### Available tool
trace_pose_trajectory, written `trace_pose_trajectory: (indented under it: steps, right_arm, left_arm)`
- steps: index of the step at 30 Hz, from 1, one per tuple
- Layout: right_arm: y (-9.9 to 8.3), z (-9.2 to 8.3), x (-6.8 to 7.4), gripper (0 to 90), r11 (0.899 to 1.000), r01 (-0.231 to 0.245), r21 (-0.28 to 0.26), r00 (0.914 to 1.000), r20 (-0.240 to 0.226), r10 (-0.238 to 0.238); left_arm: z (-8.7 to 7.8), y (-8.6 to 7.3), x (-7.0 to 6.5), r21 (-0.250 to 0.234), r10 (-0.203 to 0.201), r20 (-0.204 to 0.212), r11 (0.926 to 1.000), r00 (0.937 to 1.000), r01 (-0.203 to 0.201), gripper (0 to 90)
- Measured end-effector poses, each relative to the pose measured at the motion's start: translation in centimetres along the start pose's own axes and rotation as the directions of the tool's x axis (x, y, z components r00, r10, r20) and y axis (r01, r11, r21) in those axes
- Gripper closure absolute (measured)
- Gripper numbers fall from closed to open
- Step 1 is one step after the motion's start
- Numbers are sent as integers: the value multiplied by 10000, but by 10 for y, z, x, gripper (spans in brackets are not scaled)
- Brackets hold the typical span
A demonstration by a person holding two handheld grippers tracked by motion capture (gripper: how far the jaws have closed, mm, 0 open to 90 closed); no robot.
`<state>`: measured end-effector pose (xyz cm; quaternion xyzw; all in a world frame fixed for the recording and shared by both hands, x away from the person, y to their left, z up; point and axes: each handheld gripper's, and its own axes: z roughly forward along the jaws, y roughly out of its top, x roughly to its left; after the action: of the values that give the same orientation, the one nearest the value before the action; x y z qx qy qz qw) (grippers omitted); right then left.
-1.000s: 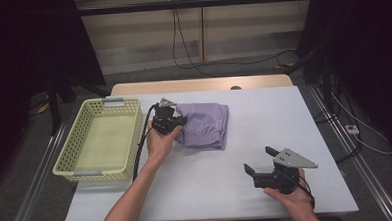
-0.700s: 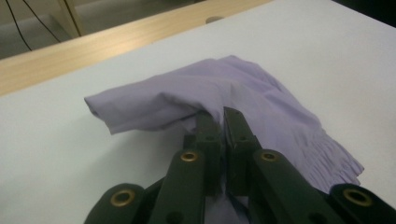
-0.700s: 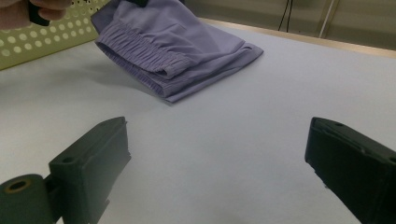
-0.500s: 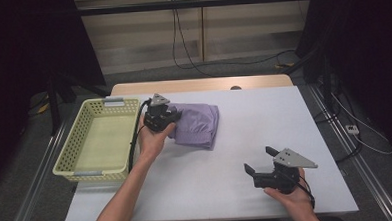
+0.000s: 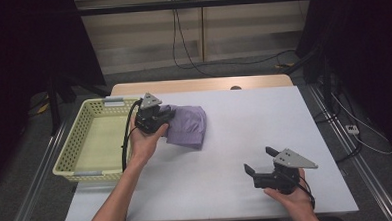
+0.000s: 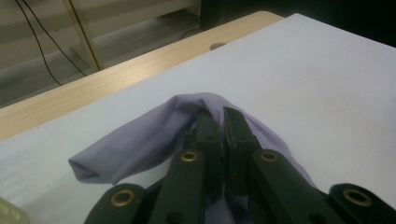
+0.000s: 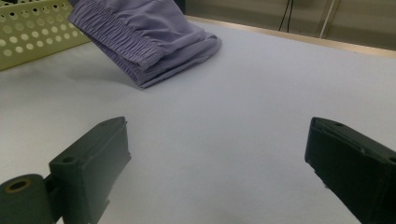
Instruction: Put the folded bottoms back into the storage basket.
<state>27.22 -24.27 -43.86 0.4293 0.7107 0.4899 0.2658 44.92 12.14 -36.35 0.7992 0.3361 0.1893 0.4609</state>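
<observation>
A folded lavender garment (image 5: 187,126) with an elastic waistband lies on the white table, just right of the basket. My left gripper (image 5: 168,113) is shut on the garment's left edge and lifts that side off the table. In the left gripper view the two black jaws pinch a raised fold of the lavender garment (image 6: 154,133), and my left gripper (image 6: 224,122) stands closed on it. My right gripper (image 5: 259,164) rests open near the table's front right, held in a hand, with nothing between its jaws. From the right gripper view the lavender garment (image 7: 149,37) hangs tilted, far from my right gripper (image 7: 217,154).
A pale yellow perforated basket (image 5: 86,168) stands at the table's left edge, with nothing in it that I can see. The white table (image 5: 244,123) has a wooden strip along its far edge. Dark floor and cables lie beyond.
My left gripper has moved left toward the basket and risen, dragging the lavender garment with it. My right gripper has stayed in place.
</observation>
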Motion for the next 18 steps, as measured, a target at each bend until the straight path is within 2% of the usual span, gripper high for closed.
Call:
trace_pose_trajectory:
  steps: [11, 18]
  right_arm:
    - [1, -1, 0, 60, 10000, 55, -53, 10000, -58, -55]
    - [1, -1, 1, 60, 10000, 73, -61, 10000, -63, -73]
  left_arm:
    - [-6, 4, -4, -108, 211, 88, 9997, 9997, -210, 866]
    - [-15, 11, -8, -429, 270, 184, 9987, 9995, -262, 866]
